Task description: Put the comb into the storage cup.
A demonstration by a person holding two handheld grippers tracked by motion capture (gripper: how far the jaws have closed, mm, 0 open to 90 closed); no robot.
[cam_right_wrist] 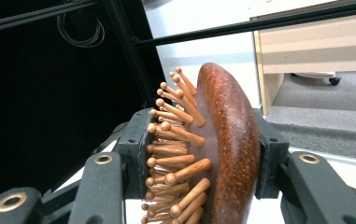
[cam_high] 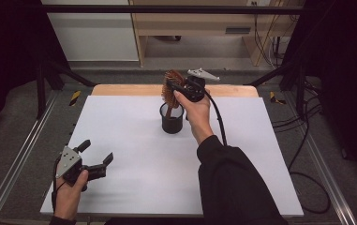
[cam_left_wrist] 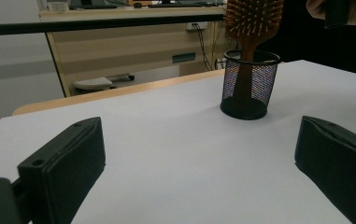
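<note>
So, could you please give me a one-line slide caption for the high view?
Right gripper clamps a wooden hairbrush whose handle stands in a black mesh cup; left gripper rests open.

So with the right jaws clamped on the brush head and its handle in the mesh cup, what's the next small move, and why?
Probably open the right gripper and let go. The wooden hairbrush stands upright with its handle already down inside the black mesh cup, so the cup looks set to carry it. The left gripper sits open, far off near the table's front edge.
</note>
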